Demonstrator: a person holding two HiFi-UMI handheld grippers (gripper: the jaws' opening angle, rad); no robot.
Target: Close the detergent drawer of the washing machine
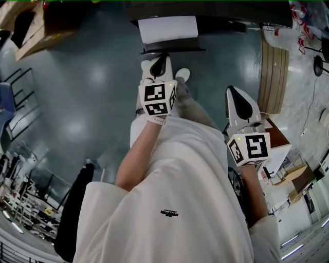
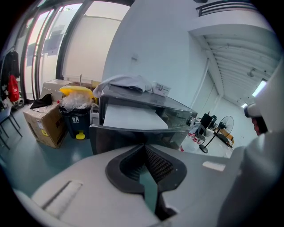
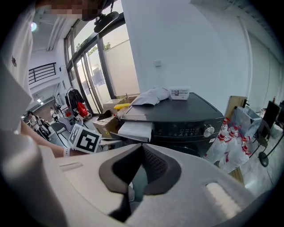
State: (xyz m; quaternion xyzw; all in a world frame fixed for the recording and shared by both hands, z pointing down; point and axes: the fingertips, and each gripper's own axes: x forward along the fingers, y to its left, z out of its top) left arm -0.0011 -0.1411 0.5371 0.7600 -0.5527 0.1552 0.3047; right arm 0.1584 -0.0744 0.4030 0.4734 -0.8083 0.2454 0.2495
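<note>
The dark washing machine stands at the top of the head view, its detergent drawer pulled out and white on top. My left gripper hangs just short of the drawer, its jaws shut and holding nothing. The left gripper view shows the open drawer straight ahead beyond the gripper. Further right and lower, my right gripper is also shut and holds nothing. The right gripper view takes in the washing machine, the drawer and the gripper.
A crumpled cloth and a small white box lie on the washer's top. To its left stand a cardboard box and a black bin. Printed bags and a wooden board are at its right.
</note>
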